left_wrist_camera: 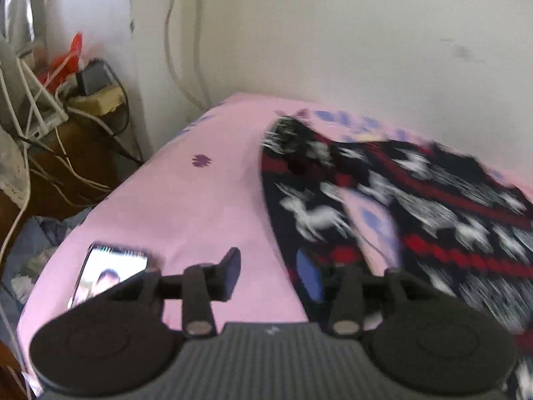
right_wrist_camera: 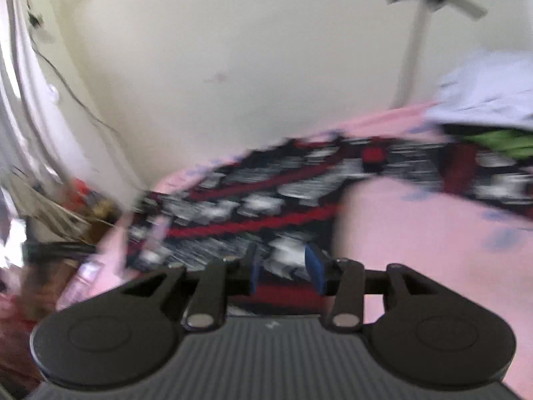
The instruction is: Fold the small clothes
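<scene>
Mostly motion-blurred patterned sweater [left_wrist_camera: 416, 200].

Soft daylight is seen in both views, brightest at the far left edges, maybe from a window. Heavy motion blur is smeared over the sweater [left_wrist_camera: 399, 200], worse in the right wrist view. Edges are bent by the fisheye. Hardly any shadows can be made out.

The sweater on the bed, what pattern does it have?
Dark sweater with white animal figures and red stripes, clearest in the left wrist view.
</scene>
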`<state>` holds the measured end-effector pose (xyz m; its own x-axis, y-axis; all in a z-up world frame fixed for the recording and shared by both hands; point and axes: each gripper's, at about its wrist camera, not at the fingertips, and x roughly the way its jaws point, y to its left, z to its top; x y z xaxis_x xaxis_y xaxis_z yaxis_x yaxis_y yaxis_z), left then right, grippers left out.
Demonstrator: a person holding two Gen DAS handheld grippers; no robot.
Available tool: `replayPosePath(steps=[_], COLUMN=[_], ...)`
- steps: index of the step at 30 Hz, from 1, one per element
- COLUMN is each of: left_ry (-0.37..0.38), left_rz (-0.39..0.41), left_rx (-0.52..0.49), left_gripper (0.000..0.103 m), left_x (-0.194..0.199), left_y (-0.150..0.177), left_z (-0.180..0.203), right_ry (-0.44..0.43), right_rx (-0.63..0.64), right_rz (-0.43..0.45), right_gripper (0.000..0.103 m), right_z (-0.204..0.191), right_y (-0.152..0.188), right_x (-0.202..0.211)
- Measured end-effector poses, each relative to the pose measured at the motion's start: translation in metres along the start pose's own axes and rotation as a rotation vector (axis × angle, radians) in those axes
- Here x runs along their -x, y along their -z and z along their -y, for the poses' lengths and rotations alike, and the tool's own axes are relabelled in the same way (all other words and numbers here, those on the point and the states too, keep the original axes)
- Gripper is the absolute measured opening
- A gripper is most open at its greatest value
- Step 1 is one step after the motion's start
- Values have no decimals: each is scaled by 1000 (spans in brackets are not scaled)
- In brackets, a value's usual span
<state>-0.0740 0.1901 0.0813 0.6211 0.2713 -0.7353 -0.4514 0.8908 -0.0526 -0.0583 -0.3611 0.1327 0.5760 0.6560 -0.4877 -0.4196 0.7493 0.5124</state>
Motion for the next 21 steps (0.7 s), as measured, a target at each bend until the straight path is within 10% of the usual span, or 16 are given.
replayPosePath(steps=[3, 6, 13, 21], left_ry=[-47, -55, -32, 285], left_rz=[-82, -94, -1, 81], left_rx=[59, 41, 206, -108], left_gripper=[40, 4, 2, 6], left_x=[-56, -74, 7, 84], left_y=[-25, -32, -129, -182], left_z=[0, 6, -19, 173], right_ry=[-86, -116, -285, -318], right_rx=[11, -7, -262, -258], right_rz=[-68, -142, -85, -99], right_gripper=[40, 40, 49, 55], right_z=[-12, -16, 40, 36], right_y=[-17, -24, -7, -8], right_x=[-75, -142, -163, -163])
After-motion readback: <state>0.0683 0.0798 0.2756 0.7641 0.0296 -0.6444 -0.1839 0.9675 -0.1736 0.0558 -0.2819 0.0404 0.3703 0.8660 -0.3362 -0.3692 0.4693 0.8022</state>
